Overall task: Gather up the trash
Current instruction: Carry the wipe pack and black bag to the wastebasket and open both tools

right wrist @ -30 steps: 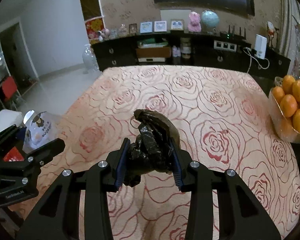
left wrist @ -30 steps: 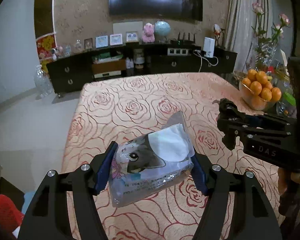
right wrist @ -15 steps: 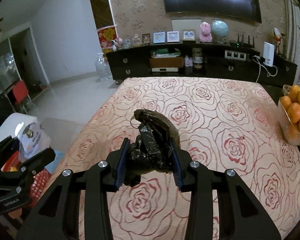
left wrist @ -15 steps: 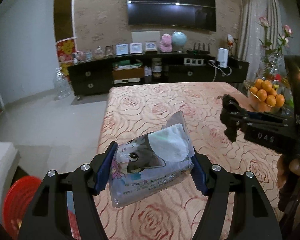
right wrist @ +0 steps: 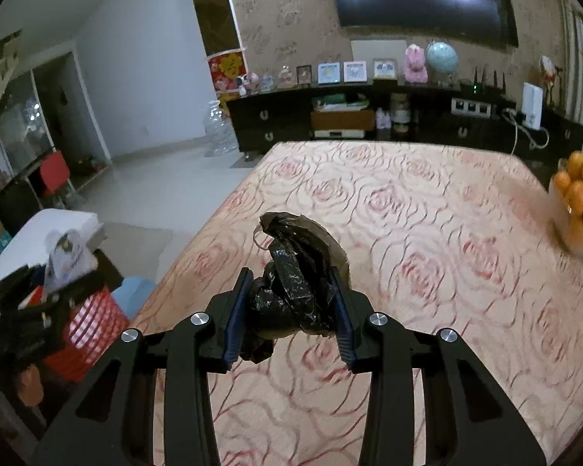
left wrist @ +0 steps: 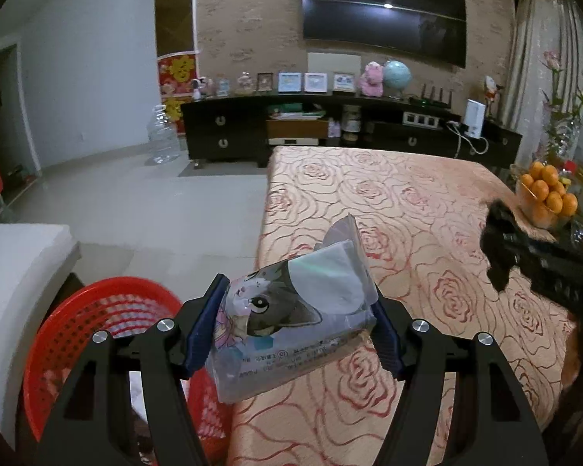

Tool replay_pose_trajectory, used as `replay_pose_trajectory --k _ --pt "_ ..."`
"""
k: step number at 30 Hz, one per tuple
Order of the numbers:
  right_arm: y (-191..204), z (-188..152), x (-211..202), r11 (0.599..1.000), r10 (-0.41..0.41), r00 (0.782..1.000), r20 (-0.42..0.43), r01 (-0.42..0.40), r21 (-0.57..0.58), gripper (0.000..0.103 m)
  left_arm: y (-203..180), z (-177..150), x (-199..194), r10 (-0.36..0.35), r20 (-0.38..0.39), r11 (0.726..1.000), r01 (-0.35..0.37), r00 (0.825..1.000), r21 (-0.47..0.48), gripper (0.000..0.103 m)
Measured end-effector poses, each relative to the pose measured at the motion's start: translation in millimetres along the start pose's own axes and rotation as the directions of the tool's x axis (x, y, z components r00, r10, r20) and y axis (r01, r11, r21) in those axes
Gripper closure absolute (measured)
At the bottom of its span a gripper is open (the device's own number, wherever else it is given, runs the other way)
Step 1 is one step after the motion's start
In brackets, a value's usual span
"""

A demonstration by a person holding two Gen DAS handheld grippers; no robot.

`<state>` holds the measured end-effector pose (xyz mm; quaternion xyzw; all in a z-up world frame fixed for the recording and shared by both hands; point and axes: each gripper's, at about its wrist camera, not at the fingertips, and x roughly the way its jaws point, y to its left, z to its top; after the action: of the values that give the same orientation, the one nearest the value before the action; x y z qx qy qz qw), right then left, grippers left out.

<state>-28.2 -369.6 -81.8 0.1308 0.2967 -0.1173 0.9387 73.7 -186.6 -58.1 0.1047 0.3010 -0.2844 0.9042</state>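
Our left gripper (left wrist: pixel 295 326) pinches the cat-print tissue pack (left wrist: pixel 291 314) beside the red basket (left wrist: pixel 93 318); our right gripper (right wrist: pixel 287 306) clamps the black bag (right wrist: pixel 291 283) above the rose-patterned table (right wrist: pixel 427 225).

Your left tongs (left wrist: pixel 296 326) are matte black, two broad angled arms with triangular cut-outs, each carrying a pair of round silver screws (left wrist: pixel 165 324). Their inner pads (left wrist: pixel 205 328) are ribbed and dark blue. Your right tongs (right wrist: pixel 289 310) are built the same: black arms, silver screw heads (right wrist: pixel 199 318), blue ribbed pads (right wrist: pixel 236 320) facing each other. Seen from the right wrist camera, your left tongs show as a blurred black frame at the left edge, with a bit of your bare skin (right wrist: pixel 30 386) below it.
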Motion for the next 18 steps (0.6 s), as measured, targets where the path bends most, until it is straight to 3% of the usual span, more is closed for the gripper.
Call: replay_pose_trajectory --k 10,18 --pt "19.7 -29.2 -2.6 1.0 0.008 1.0 -0.026 -0.008 -0.01 0.065 37.1 -6.7 -31.8 0.075 0.031 0.997 -0.074 0.997 -0.024 0.038" --pt "49.1 -40.2 -3.7 0.998 0.023 0.999 -0.032 -0.025 -0.065 0.065 92.9 -10.4 -44.1 0.201 0.019 0.978 -0.2 0.979 -0.055 0.038"
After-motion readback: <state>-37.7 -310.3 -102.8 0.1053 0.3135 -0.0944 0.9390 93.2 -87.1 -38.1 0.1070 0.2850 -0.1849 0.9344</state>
